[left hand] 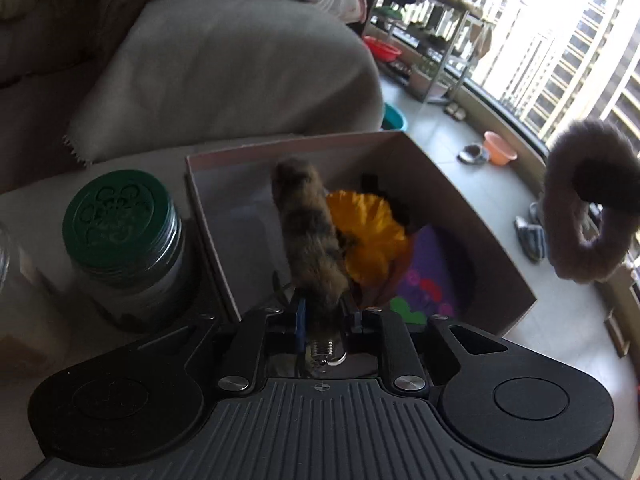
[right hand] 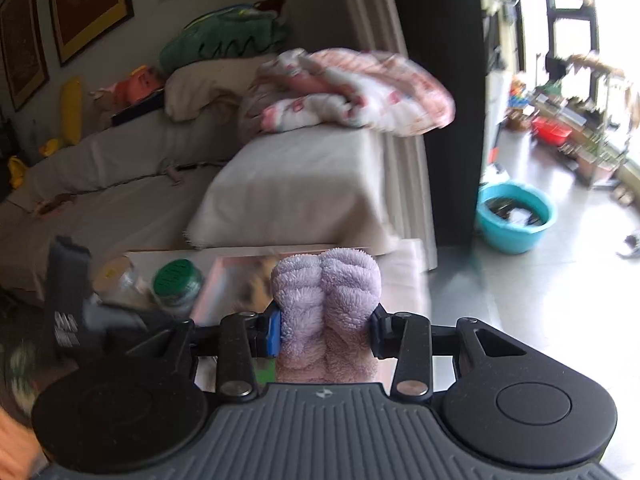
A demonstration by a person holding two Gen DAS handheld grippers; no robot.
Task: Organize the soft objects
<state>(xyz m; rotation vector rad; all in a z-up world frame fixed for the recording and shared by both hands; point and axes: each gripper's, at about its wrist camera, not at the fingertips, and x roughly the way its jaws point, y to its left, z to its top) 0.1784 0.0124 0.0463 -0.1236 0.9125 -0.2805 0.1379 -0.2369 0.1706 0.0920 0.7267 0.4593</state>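
Note:
My left gripper [left hand: 325, 312] is shut on a brown furry tail-like toy [left hand: 308, 232], held over the open cardboard box [left hand: 472, 216]. Inside the box lie a yellow-orange fluffy thing [left hand: 368, 236] and a purple item with coloured shapes [left hand: 432, 276]. My right gripper [right hand: 325, 330] is shut on a fluffy lilac scrunchie [right hand: 326, 292], held above the box [right hand: 228, 280]. The same scrunchie shows in the left wrist view [left hand: 588, 208], hanging in the air to the right of the box.
A glass jar with a green lid [left hand: 120, 232] stands left of the box, also in the right wrist view [right hand: 176, 280]. A sofa with a beige cover [left hand: 224, 72] and a folded blanket [right hand: 352, 88] is behind. A teal basin [right hand: 516, 216] is on the floor.

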